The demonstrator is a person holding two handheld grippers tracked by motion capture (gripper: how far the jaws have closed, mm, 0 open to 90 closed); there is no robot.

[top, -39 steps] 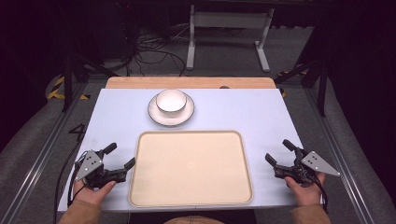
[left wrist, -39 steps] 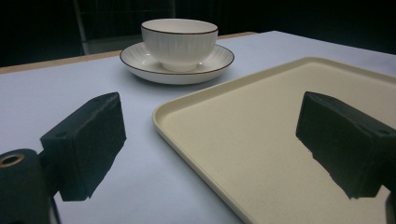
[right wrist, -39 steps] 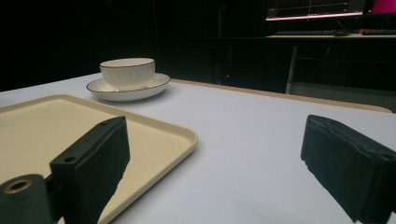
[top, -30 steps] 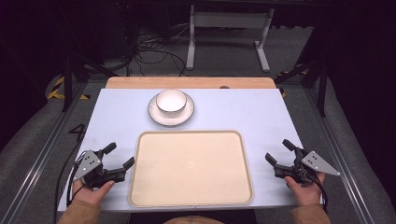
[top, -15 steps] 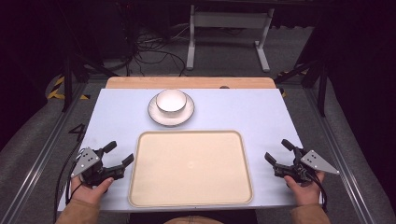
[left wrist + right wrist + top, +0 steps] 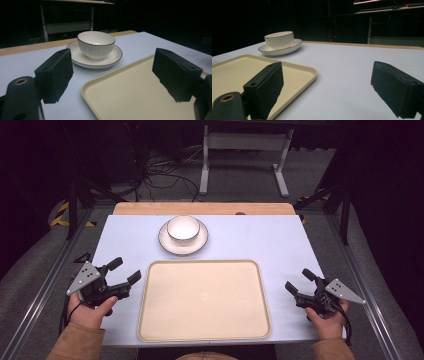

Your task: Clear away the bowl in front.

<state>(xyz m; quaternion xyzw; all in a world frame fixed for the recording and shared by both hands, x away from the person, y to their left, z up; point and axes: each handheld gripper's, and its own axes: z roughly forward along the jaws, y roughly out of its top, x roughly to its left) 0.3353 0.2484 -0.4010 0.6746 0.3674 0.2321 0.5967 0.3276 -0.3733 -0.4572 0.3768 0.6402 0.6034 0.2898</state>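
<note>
Cut off and hidden parts

The tray (image 6: 140,95) runs off the left gripper view's near and right edges; the bowl (image 6: 183,228) hides the saucer (image 6: 183,245) centre; both forearms leave the high view's near edge.

The table (image 6: 250,237) is brightly and evenly lit, its surroundings dark, and close tongs slightly soft.

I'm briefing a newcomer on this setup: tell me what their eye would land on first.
First, the big cream tray, bare, at the near middle of the pale blue table. Just beyond it a white bowl sits on a matching saucer, the only dishes there. Flanking the tray, the left gripper and the right gripper are each held in a hand, jaws open and holding nothing.
</note>
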